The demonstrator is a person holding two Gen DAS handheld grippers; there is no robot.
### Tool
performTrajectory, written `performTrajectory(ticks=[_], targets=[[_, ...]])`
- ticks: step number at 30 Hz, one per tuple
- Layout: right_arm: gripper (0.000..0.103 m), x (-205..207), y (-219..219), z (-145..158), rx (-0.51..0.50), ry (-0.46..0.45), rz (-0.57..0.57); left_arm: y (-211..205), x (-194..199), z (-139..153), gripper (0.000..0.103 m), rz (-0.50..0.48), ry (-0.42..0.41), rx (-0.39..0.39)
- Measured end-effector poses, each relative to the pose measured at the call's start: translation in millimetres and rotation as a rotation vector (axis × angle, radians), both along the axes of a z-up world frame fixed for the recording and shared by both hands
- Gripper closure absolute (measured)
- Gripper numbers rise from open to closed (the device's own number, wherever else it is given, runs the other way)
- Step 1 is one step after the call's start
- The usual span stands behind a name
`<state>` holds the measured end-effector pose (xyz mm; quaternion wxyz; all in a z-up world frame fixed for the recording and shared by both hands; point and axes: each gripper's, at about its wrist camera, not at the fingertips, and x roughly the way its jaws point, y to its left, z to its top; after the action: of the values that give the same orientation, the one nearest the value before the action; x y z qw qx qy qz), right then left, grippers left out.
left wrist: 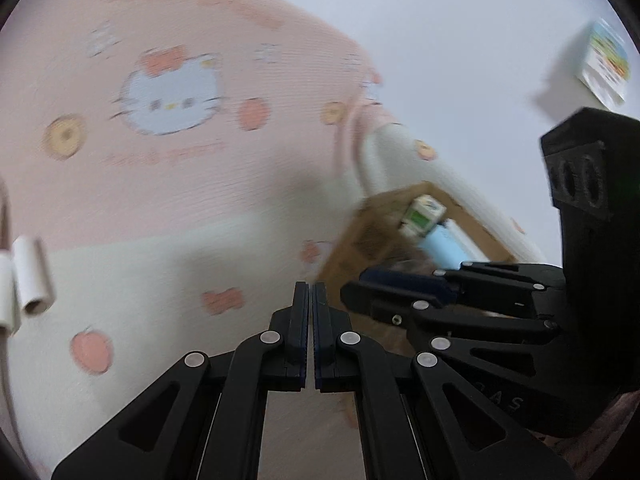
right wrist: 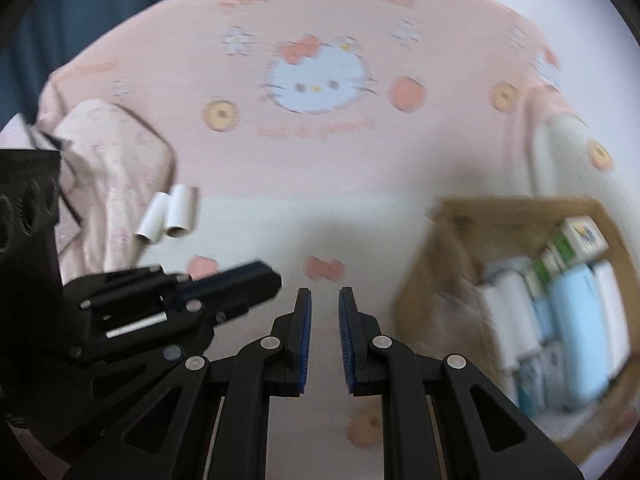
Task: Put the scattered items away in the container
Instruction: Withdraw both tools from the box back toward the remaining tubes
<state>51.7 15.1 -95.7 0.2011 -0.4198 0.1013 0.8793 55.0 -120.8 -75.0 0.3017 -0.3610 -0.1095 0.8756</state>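
Left tongs closed; box blurred

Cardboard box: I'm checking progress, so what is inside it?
The cardboard box holds a green-and-white carton, a light blue pack and white packs, side by side. Blur hides details; anything beneath them is covered.

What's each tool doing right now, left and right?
Left tool: closed, holding nothing.
Right tool: slightly open, holding nothing.
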Motion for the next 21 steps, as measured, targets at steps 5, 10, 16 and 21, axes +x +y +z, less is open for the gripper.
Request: performTrajectory(ticks=[5, 10, 16, 21], targets=[[0.091, -35.4, -35.3, -13.4, 0.098, 0.066, 0.175, -50.3, -11.0, -14.2, 0.103, 0.145, -0.045, -0.044], [0.091, -61.1, -65.0, -30.6, 0.198, 0.171, 0.311, -95.8, -18.4, -28.7, 0.103, 0.278, -0.095, -0.094], [0.091, -84.9, -62.2, -45.7, 0.083, 0.183, 0.346, -132.1, -18.1, -44.6, 0.103, 0.369, -0.147, -0.135], [0.088, -104.5, -54.9, -64.6, -0.022, 0.171, 0.339, -158.0, -20.9, -64.1, 0.102, 0.434, -0.228, -0.19]])
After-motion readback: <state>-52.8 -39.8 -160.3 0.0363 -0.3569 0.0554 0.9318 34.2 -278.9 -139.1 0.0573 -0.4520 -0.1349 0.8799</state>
